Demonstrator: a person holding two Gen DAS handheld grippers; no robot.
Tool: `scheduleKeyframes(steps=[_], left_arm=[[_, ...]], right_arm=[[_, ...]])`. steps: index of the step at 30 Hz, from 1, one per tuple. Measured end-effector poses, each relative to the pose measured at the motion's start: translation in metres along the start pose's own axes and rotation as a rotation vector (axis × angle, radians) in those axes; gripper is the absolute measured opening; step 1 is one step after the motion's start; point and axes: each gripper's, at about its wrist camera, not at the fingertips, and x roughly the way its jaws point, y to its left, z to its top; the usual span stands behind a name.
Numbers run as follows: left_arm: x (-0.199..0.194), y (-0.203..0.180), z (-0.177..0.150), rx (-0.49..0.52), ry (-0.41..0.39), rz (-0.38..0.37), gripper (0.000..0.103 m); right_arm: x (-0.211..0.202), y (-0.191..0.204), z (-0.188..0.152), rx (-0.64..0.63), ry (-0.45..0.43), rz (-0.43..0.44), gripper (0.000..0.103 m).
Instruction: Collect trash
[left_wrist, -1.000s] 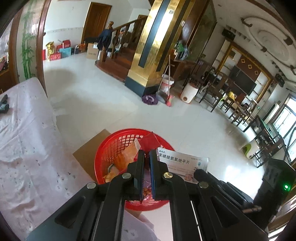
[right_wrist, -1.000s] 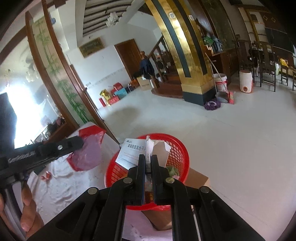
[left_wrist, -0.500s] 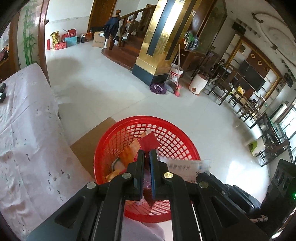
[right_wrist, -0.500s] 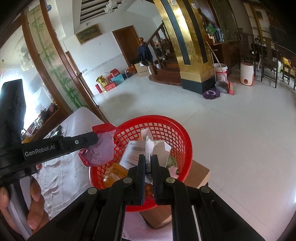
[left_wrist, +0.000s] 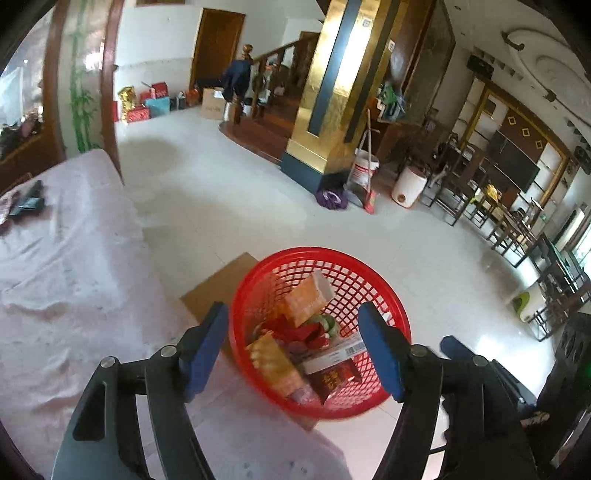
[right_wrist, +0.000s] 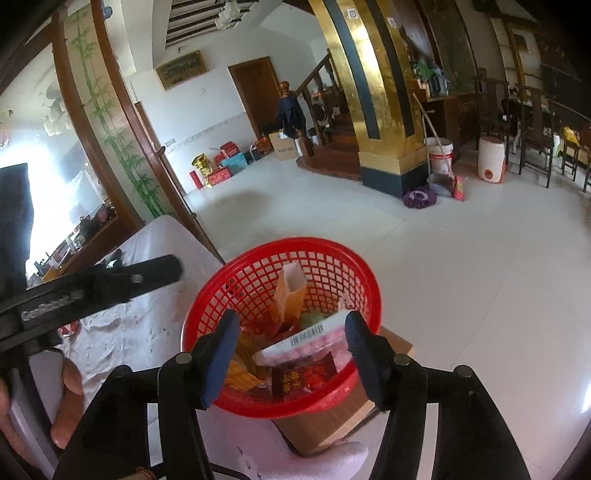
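Note:
A red mesh basket (left_wrist: 373, 280) stands on a cardboard box beside the table; it also shows in the right wrist view (right_wrist: 255, 273). It holds trash: an orange carton (left_wrist: 308, 297), a white medicine box with a barcode (right_wrist: 314, 338), a red packet (right_wrist: 295, 380) and other wrappers. My left gripper (left_wrist: 293, 349) is open and empty just above the basket. My right gripper (right_wrist: 290, 354) is open and empty above the basket too. The left gripper's body (right_wrist: 92, 288) shows at the left of the right wrist view.
A table with a pale pink cloth (left_wrist: 66, 266) lies to the left, with dark items (left_wrist: 27, 199) at its far end. The cardboard box (right_wrist: 332, 424) carries the basket. White tiled floor, a gold pillar (left_wrist: 332, 92) and chairs (left_wrist: 517, 229) lie beyond.
Both grippers were shut, the left on a red wrapper, the right on the white medicine box. Both have opened and the items now lie in the basket.

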Motion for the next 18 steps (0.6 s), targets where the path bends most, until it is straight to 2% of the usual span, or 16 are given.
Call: scheduleKeyframes(steps=[4, 7, 12, 16, 18], left_arm=[[-0.037, 0.004, -0.013, 0.017, -0.05, 0.032, 0.086], [-0.07, 0.008, -0.025, 0.032, -0.103, 0.071, 0.088], [-0.112, 0.009, -0.046, 0.026, -0.164, 0.122, 0.091], [-0.138, -0.011, -0.063, 0.121, -0.214, 0.201, 0.091], [-0.151, -0.016, -0.071, 0.141, -0.221, 0.194, 0.091]], right_arm=[[-0.027, 0.011, -0.001, -0.008, -0.038, 0.004, 0.073], [-0.048, 0.024, -0.004, -0.031, -0.064, -0.019, 0.079], [-0.089, 0.046, -0.014, -0.069, -0.104, -0.061, 0.083], [-0.125, 0.061, -0.021, -0.112, -0.154, -0.091, 0.089], [-0.139, 0.067, -0.023, -0.121, -0.174, -0.118, 0.09]])
